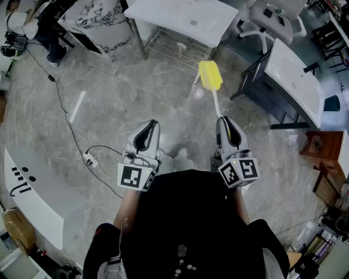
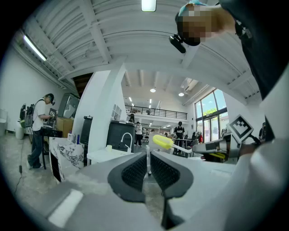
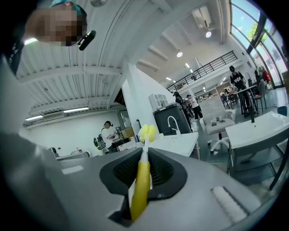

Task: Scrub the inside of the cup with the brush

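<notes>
**Right gripper** (image 1: 224, 120): held low in front of the person's dark top (image 1: 191, 218), at the right of the head view, pointing at the far side of the room. In the right gripper view (image 3: 145, 158) the fingers (image 3: 165, 171) are closed on the brush (image 3: 142, 180). Its yellow handle lies in the slot between the pads. A thin white neck continues past the fingertips to the yellow head.

**Brush position:** in the head view the brush (image 1: 211, 82) projects from the right gripper toward the far side, tilted slightly left. Its head is in the air above the grey marble floor (image 1: 109, 109), in front of the near edge of the far white bench (image 1: 180, 16).

**Left gripper** (image 1: 151, 124): held beside the right one, at about the same height and well apart from it. In the left gripper view (image 2: 148, 155) the fingers (image 2: 135, 173) stand nearly together, with only a narrow slit between the pads. No object is gripped. The same view shows the brush head (image 2: 163, 141) beyond the fingertips, to the right.

**Cup:** no view shows it for certain. A small pale round shape (image 1: 198, 93) shows over the floor just left of the brush neck, and it cannot be identified.

**Surroundings:** a second white bench (image 1: 294, 82) stands at the right. A black cable (image 1: 60, 103) runs across the floor at the left to a power strip (image 1: 90, 159).
</notes>
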`<state>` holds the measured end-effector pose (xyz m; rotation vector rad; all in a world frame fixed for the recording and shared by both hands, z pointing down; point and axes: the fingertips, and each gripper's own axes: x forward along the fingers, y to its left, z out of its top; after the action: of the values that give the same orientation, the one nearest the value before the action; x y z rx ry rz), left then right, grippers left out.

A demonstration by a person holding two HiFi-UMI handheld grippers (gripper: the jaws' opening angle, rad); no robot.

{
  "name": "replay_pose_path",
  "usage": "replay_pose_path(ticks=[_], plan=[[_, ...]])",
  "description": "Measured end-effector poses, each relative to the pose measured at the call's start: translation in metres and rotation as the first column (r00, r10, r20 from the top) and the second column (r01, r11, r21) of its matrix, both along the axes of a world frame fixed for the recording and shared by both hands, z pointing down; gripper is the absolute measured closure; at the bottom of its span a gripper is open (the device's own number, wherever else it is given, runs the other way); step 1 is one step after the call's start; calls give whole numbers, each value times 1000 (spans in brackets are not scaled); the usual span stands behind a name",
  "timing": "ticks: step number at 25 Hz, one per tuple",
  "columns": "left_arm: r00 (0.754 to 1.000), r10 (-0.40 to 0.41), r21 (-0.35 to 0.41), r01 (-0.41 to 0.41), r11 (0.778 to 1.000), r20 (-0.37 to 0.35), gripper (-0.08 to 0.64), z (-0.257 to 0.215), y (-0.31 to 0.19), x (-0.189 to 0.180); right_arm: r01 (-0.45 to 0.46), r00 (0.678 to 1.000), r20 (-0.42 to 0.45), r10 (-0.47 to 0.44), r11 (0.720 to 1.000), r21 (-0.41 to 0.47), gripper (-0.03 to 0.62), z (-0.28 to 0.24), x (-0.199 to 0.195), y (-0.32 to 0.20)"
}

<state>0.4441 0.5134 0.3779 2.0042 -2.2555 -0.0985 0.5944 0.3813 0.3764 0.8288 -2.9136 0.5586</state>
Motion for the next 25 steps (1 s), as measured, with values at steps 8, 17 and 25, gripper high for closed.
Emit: replay_pose_path(ticks=[8, 17, 25], plan=[[999, -39, -14, 38, 999, -36, 534, 9, 33, -34, 0, 1000, -14, 0, 1000, 10, 552, 0, -25, 23], [998, -55, -10, 54, 998, -30, 534, 14, 50, -56, 62, 998, -28, -61, 997, 41, 554, 1, -64, 53], [998, -60, 20, 61, 998, -23, 534, 7, 64, -86, 81, 997, -22, -79, 991, 107, 554, -24, -102, 62]])
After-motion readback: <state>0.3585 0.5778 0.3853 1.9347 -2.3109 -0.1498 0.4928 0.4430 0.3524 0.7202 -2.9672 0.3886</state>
